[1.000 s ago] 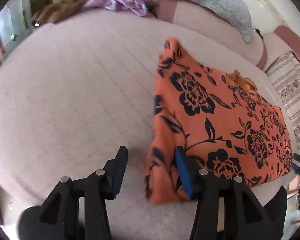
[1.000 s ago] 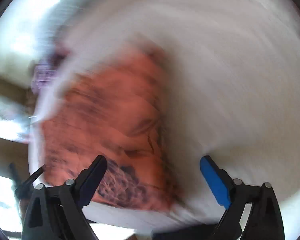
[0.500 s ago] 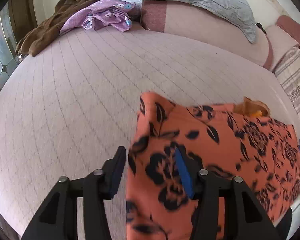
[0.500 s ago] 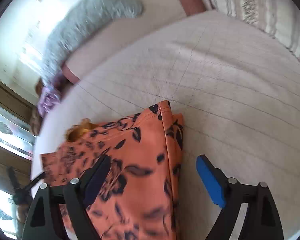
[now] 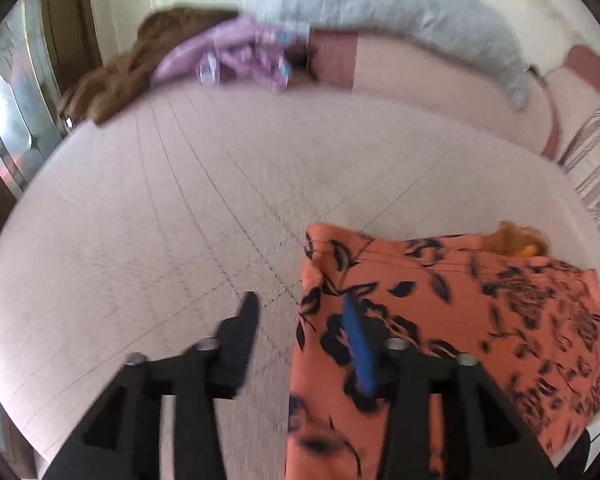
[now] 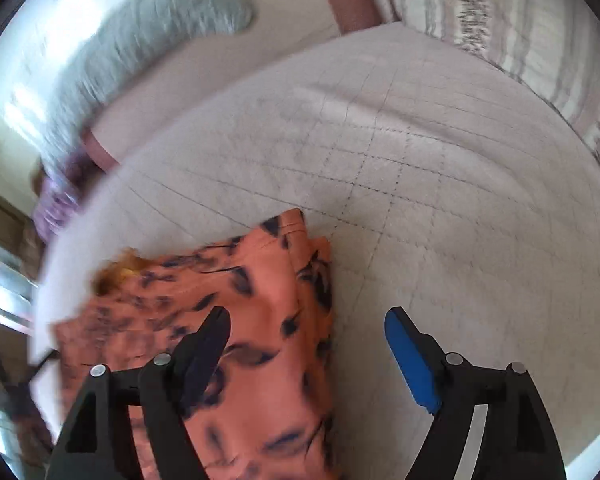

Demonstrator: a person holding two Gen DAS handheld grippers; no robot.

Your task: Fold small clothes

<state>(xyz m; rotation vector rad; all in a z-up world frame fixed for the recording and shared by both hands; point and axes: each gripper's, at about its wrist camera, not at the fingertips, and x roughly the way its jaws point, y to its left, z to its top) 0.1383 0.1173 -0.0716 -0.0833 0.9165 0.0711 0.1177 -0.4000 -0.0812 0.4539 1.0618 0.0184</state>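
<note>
An orange garment with a black flower print [image 5: 452, 312] lies folded on the pale quilted bed, at the lower right of the left wrist view and the lower left of the right wrist view [image 6: 252, 304]. My left gripper [image 5: 300, 320] is open and empty, straddling the garment's left edge. My right gripper [image 6: 308, 332] is open and empty, straddling the garment's right edge. A bit of yellow-orange cloth [image 5: 516, 240] pokes out at the garment's far edge.
The quilted bedspread [image 5: 220, 208] stretches beyond the garment. A brown cloth [image 5: 120, 68] and a purple garment [image 5: 236, 56] lie heaped at the far left. A grey quilt [image 5: 400, 12] rests on the pink headboard cushions. A striped pillow [image 6: 500, 12] lies at the right.
Both grippers have swung from above the garment to a lower, flatter view along the bed. The garment now lies nearer and lower in both views. Both grippers stayed open.
</note>
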